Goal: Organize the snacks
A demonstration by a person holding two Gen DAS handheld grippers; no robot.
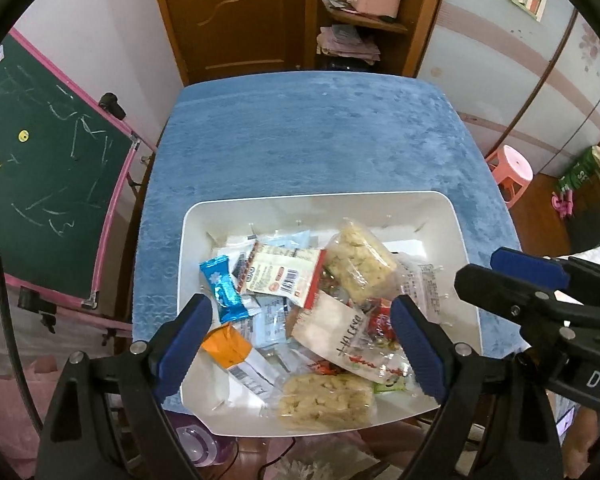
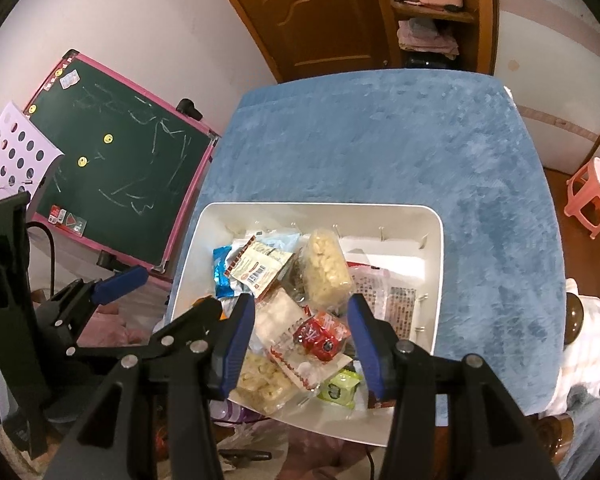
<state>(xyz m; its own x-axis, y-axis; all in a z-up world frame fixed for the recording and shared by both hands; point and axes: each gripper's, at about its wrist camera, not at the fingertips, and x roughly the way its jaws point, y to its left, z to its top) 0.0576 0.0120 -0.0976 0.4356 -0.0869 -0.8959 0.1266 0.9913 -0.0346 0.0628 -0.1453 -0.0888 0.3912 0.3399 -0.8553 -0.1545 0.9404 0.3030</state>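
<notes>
Left wrist view: left gripper [image 1: 300,340] spread wide, empty, above white bin [image 1: 440,208] on blue tablecloth [image 1: 320,132]; snack packets [image 1: 284,276] heaped inside, likely just dropped. Right gripper [image 2: 302,340] parted, nothing pinched, hovering over red packet [image 2: 320,338].
</notes>
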